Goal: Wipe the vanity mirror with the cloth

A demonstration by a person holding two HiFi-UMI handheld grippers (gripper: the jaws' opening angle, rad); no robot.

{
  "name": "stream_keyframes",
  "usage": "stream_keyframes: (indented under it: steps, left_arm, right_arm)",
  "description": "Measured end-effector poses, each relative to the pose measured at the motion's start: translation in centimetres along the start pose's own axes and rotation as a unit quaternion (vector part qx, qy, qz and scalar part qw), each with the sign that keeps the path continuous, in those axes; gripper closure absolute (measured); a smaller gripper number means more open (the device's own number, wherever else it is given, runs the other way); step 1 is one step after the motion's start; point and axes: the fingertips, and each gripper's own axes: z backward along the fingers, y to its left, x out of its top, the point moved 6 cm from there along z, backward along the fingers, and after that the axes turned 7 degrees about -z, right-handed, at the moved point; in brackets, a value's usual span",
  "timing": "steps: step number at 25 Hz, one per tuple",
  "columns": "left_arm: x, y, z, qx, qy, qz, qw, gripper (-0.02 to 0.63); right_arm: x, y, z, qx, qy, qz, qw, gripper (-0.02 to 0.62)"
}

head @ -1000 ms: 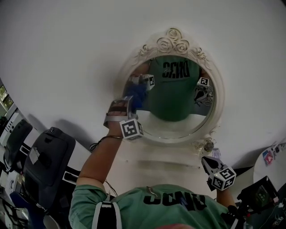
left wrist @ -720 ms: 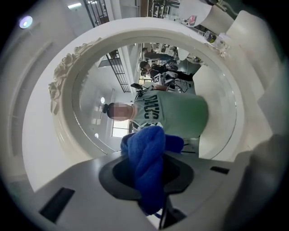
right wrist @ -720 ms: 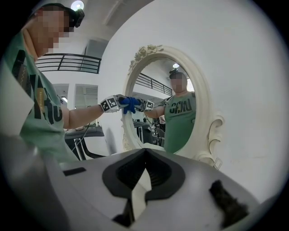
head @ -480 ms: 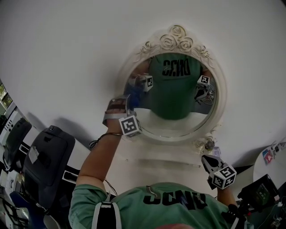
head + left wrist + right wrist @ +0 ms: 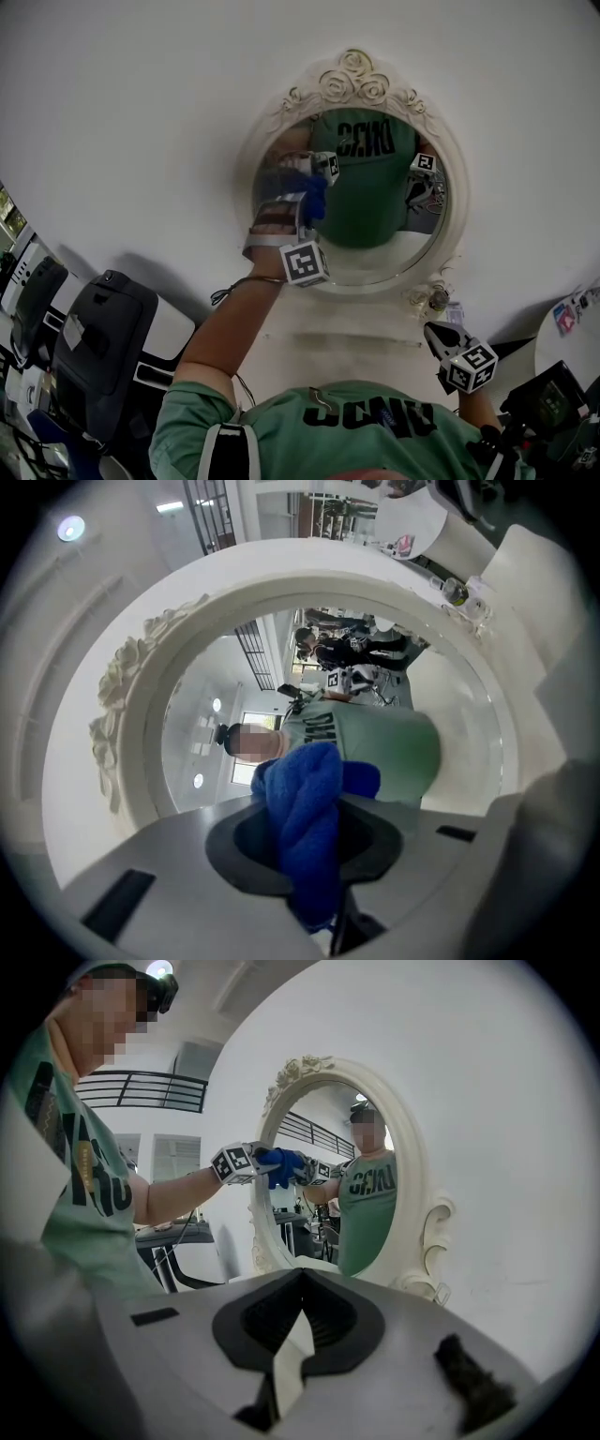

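An oval vanity mirror in an ornate white frame [image 5: 356,80] stands against a white wall. My left gripper [image 5: 307,202] is shut on a blue cloth [image 5: 315,197], which is pressed to the upper left part of the glass [image 5: 375,253]. In the left gripper view the cloth [image 5: 314,808] bulges out between the jaws of this gripper [image 5: 314,855], close to the mirror frame [image 5: 141,696]. My right gripper [image 5: 434,334] hangs below the mirror's lower right corner, shut and holding nothing. Its own view shows that gripper [image 5: 298,1321], the mirror frame [image 5: 417,1176] and the cloth [image 5: 279,1166].
Black padded equipment [image 5: 94,328] stands at the lower left. A small curled ornament [image 5: 433,300] sits at the foot of the frame. A dark device [image 5: 548,403] and some coloured cards [image 5: 572,314] lie at the right edge.
My left gripper has carried the cloth to the right and slightly up across the glass. The right gripper has stayed where it was.
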Motion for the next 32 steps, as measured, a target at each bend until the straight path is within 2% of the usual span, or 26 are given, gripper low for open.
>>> stream_keyframes:
  steps: [7, 13, 17, 22, 26, 29, 32]
  left_arm:
    - [11.6, 1.7, -0.4, 0.017, -0.107, -0.025, 0.9938, 0.509]
    - [22.0, 2.4, -1.4, 0.030, -0.169, -0.053, 0.9838, 0.509]
    - [27.0, 1.8, -1.6, 0.015, -0.192, -0.070, 0.9788, 0.509]
    - [27.3, 1.8, -1.5, 0.020, -0.204, -0.064, 0.9766, 0.509]
    - [25.9, 2.2, -0.2, 0.007, -0.223, -0.040, 0.9739, 0.509]
    - [21.7, 2.1, 1.3, 0.012, -0.217, -0.017, 0.9760, 0.509]
    - [14.6, 1.5, 2.0, 0.010, -0.179, 0.000, 0.9837, 0.509]
  right_arm:
    - [-1.0, -1.5, 2.2, -0.024, -0.009, -0.016, 1.000, 0.583]
    - [-2.1, -3.1, 5.1, -0.058, -0.025, -0.036, 0.997, 0.583]
    - [-2.8, -3.6, 7.0, -0.078, -0.034, -0.048, 0.995, 0.583]
    - [-3.0, -4.0, 8.4, -0.091, -0.037, -0.053, 0.994, 0.583]
    - [-2.3, -3.2, 7.4, -0.077, -0.037, -0.044, 0.995, 0.583]
    - [-1.7, -2.5, 6.1, -0.064, -0.033, -0.036, 0.997, 0.583]
    - [-1.1, -1.8, 4.8, -0.050, -0.028, -0.027, 0.998, 0.583]
